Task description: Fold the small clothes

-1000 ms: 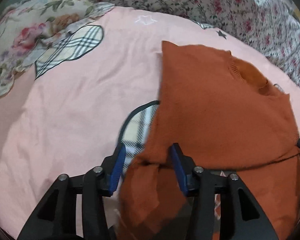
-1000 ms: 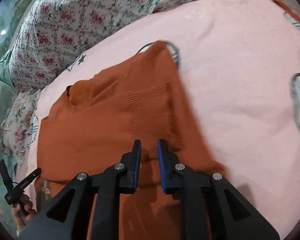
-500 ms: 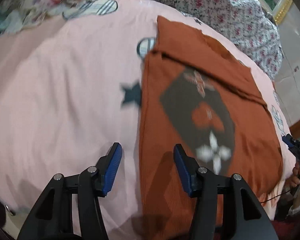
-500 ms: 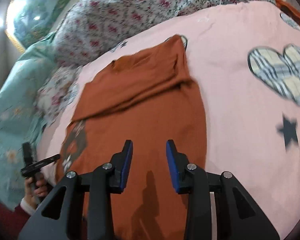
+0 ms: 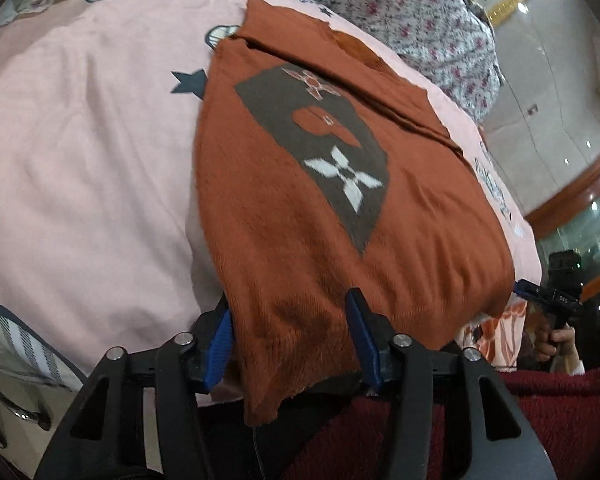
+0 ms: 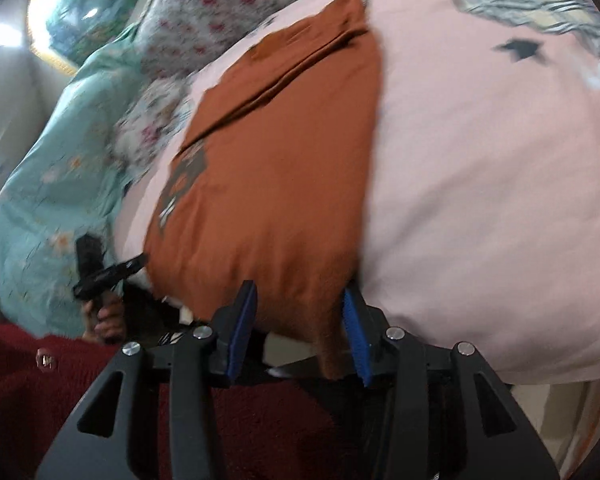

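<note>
jaws of the left gripper [image 5: 290, 338] are closing, apart, with the hem of the orange sweater [image 5: 324, 200] hanging between them. right gripper [image 6: 300, 328] jaws are opening around the other hem corner. sweater lies on the pink bedsheet [image 5: 80, 152].

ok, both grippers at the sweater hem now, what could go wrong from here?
1. The sweater hem hangs over the bed edge, so a tug could slide it off.
2. The left gripper is closing near a corner and may pinch one layer.
3. The right gripper is opening with the hem between its fingers, so it may drop.
</note>
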{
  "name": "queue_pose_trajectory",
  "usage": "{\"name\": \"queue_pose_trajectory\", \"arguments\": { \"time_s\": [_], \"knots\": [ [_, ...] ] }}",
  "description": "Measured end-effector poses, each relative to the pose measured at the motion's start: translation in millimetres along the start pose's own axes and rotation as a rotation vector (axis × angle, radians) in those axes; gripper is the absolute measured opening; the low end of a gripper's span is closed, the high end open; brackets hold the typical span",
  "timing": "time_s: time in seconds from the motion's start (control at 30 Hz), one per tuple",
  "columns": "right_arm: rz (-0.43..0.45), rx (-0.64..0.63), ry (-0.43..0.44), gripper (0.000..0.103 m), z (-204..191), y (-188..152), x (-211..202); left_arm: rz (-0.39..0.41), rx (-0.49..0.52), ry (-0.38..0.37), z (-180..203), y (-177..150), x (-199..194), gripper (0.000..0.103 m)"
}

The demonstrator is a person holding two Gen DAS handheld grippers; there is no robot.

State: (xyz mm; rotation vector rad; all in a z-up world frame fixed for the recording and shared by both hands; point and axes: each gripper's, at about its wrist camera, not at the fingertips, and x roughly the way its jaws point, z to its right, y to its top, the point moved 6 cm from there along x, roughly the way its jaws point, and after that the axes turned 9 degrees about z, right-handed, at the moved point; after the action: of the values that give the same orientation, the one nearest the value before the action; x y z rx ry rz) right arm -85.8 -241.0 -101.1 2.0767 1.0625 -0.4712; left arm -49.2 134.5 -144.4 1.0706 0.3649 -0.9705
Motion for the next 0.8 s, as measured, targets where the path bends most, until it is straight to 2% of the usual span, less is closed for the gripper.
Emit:
{"name": "queue_pose_trajectory", "arguments": {
  "time_s": [0.1, 0.2, 0.37, 0.4, 0.47, 0.5, 0.53, 0.57, 0.6, 0.73, 0.8],
  "knots": [
    [-0.005, -0.024, 0.041, 0.045, -3.1, -7.9, 9.3, -0.013, 0.037, 0.012, 0.9, -4.2, -0.5, 0.034],
    [0.002, -0.016, 0.072, 0.043, 0.6, -12.0, 6.0, -0.036, 0.030, -0.011, -4.6, -9.2, -1.8, 0.034],
    [-0.013, -0.014, 0.065, 0.038, 3.8, -14.8, 9.5, -0.078, 0.060, -0.018, -5.6, -19.9, 1.7, 0.033],
    [-0.010, -0.013, 0.064, 0.038, 3.1, -14.9, 10.5, -0.087, 0.063, -0.018, -6.2, -21.9, 3.8, 0.032],
    [-0.008, -0.009, 0.060, 0.035, 2.2, -15.0, 11.0, -0.095, 0.055, -0.012, -9.8, -23.8, 6.3, 0.023],
    [-0.007, -0.012, 0.054, 0.032, 2.6, -15.2, 10.5, -0.091, 0.047, -0.005, -11.7, -23.2, 6.8, 0.017],
    [-0.006, -0.024, 0.030, 0.020, 3.0, -14.9, 10.1, -0.087, 0.037, -0.005, -12.8, -22.2, 6.5, 0.009],
    [-0.003, -0.030, 0.011, 0.008, 4.6, -14.8, 8.7, -0.077, 0.028, -0.007, -11.8, -20.3, 4.7, 0.007],
    [0.005, -0.024, 0.011, 0.008, 5.3, -12.4, 6.3, -0.066, 0.026, -0.009, -9.4, -18.8, 2.6, 0.006],
    [0.101, -0.003, 0.099, 0.007, -7.8, 5.0, -15.0, 0.044, 0.032, -0.032, 6.0, -6.7, -21.0, 0.005],
    [0.110, -0.003, 0.116, 0.007, -9.5, 7.6, -16.6, 0.065, 0.013, -0.026, 2.0, -4.5, -27.3, 0.005]
  ]
}}
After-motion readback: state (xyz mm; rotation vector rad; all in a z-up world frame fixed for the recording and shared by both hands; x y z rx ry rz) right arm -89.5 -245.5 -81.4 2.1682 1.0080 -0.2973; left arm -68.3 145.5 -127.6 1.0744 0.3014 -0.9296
